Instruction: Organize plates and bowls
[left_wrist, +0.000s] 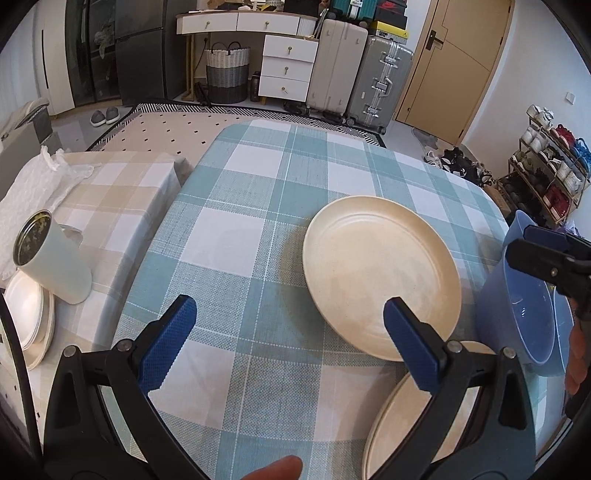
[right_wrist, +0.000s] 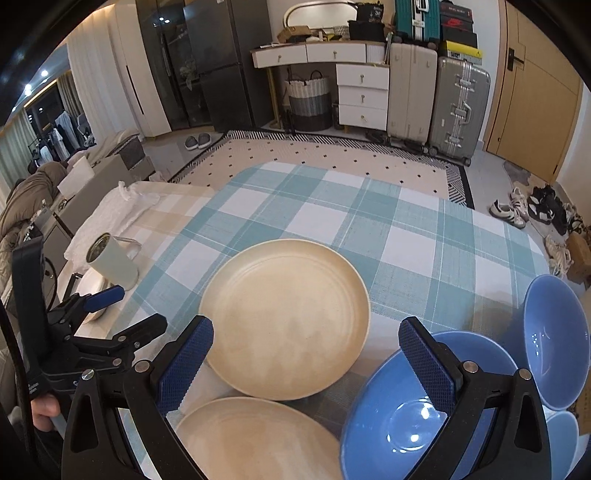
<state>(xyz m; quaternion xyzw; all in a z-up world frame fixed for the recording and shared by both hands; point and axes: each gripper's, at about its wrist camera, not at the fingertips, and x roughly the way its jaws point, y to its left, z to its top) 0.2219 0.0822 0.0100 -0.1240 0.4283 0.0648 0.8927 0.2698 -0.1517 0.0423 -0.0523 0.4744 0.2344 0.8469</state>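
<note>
A cream plate (left_wrist: 380, 273) (right_wrist: 284, 317) lies flat on the blue checked tablecloth (left_wrist: 258, 206). A second cream plate (left_wrist: 417, 417) (right_wrist: 255, 439) sits nearer me, partly under the first plate's edge. Three blue bowls stand to the right: a near one (right_wrist: 399, 417), a tilted one (right_wrist: 554, 339) (left_wrist: 528, 314), and a third (right_wrist: 561, 439) cut off at the edge. My left gripper (left_wrist: 291, 332) (right_wrist: 125, 314) hovers open left of the plates, empty. Above the near plate and bowl my right gripper (right_wrist: 306, 354) (left_wrist: 524, 243) is open and holds nothing.
A white tumbler (left_wrist: 51, 262) (right_wrist: 114, 266) and a stack of white plates (left_wrist: 26, 321) rest on the beige checked surface (left_wrist: 122, 192) at left. Crumpled white plastic (left_wrist: 37, 184) lies behind them. Suitcases, drawers and a shoe rack stand far behind the table.
</note>
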